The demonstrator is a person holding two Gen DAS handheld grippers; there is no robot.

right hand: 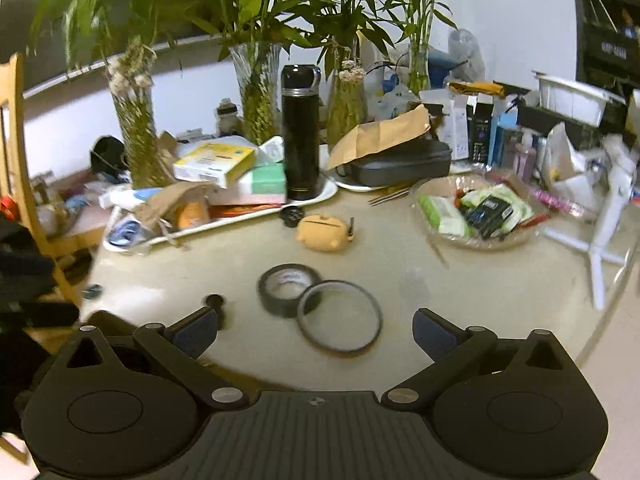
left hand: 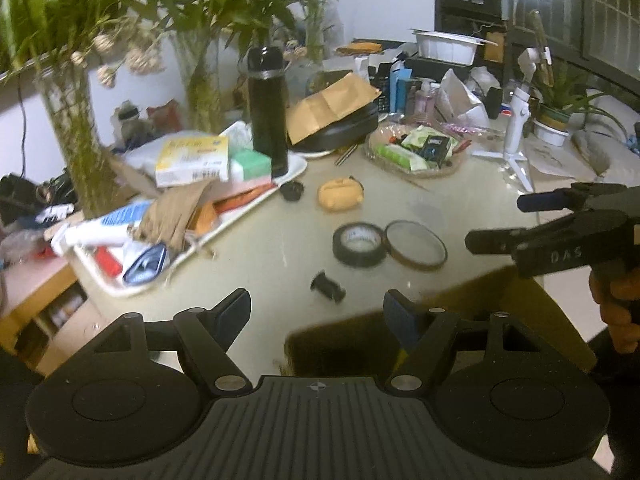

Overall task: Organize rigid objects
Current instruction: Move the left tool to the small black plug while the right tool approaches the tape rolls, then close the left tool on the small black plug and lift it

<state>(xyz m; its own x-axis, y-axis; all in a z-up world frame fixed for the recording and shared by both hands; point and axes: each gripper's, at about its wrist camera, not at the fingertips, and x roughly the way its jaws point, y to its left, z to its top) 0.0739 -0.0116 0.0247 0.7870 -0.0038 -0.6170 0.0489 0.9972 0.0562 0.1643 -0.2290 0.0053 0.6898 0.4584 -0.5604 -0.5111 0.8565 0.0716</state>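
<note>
On the pale round table [right hand: 400,264] lie a black tape roll [right hand: 290,288] [left hand: 358,244] and a thin amber tape ring [right hand: 339,316] [left hand: 416,244], touching each other. A small black spool [left hand: 328,286] [right hand: 216,304] rests near the table's front edge. My left gripper [left hand: 318,314] is open and empty, just short of the spool. My right gripper [right hand: 316,332] is open too, with the amber ring just ahead of its fingers and untouched. It also shows at the right of the left wrist view [left hand: 508,220]. An orange pouch [right hand: 325,233] and a black cap [right hand: 292,216] lie farther back.
A white tray [right hand: 240,216] at the back left holds boxes, tubes and a tall black flask [right hand: 300,132]. Glass vases with plants [right hand: 256,92] stand behind it. A bowl of packets [right hand: 476,208] and a white tripod [right hand: 608,220] are at the right. A wooden chair [right hand: 16,160] stands left.
</note>
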